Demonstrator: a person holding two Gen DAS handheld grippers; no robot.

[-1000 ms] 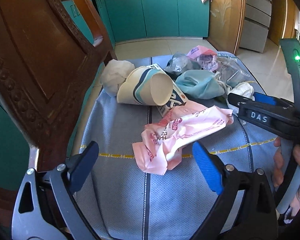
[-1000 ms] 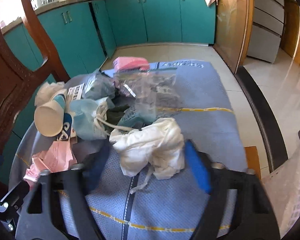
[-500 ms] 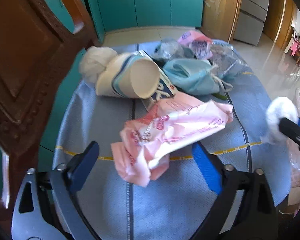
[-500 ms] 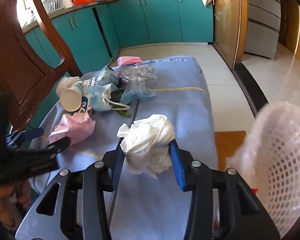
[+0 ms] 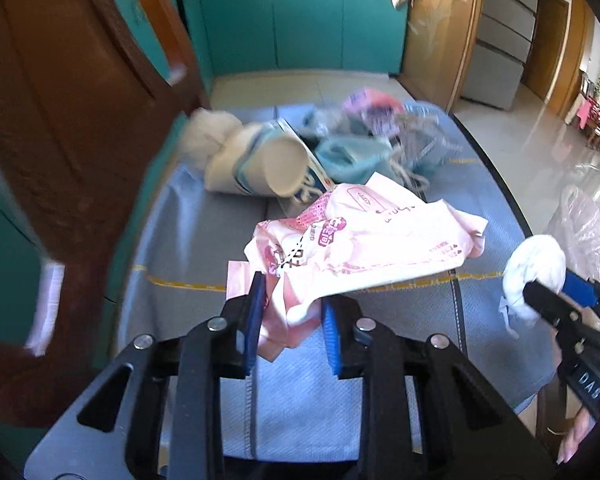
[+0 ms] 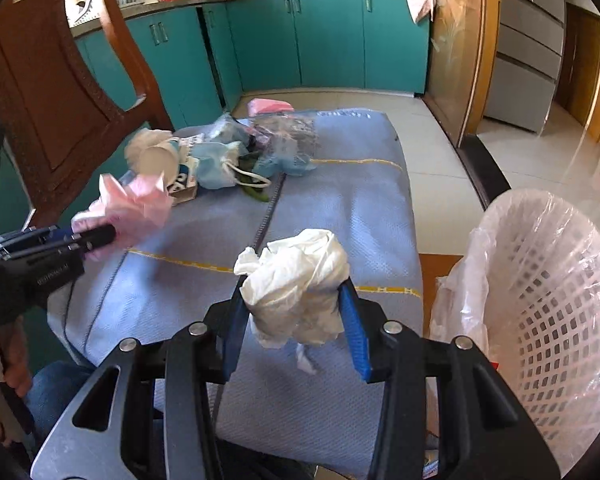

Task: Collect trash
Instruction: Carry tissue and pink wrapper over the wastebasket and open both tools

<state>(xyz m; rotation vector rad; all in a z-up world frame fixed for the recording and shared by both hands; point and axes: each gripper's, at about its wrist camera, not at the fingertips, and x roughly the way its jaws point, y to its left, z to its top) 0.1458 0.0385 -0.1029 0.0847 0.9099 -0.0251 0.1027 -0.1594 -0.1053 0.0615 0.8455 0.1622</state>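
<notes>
White crumpled tissue (image 6: 296, 280) is pinched in the right hand-held gripper (image 6: 296, 312); lined basket (image 6: 548, 280) at three o'clock. Left hand-held gripper (image 5: 292, 320) clamps pink wrapper (image 5: 364, 248) by one corner, so slippage is a risk.

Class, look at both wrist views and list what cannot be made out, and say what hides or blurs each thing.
- Basket contents: right wrist view, hidden by its wall and liner; the frame edge cuts it.
- Pile behind the paper cup: left wrist view, motion blur and overlap.
- Print on the pink wrapper: left wrist view, crumpled and overexposed.
- Underside of the white tissue wad: right wrist view, hidden by the jaws.
</notes>
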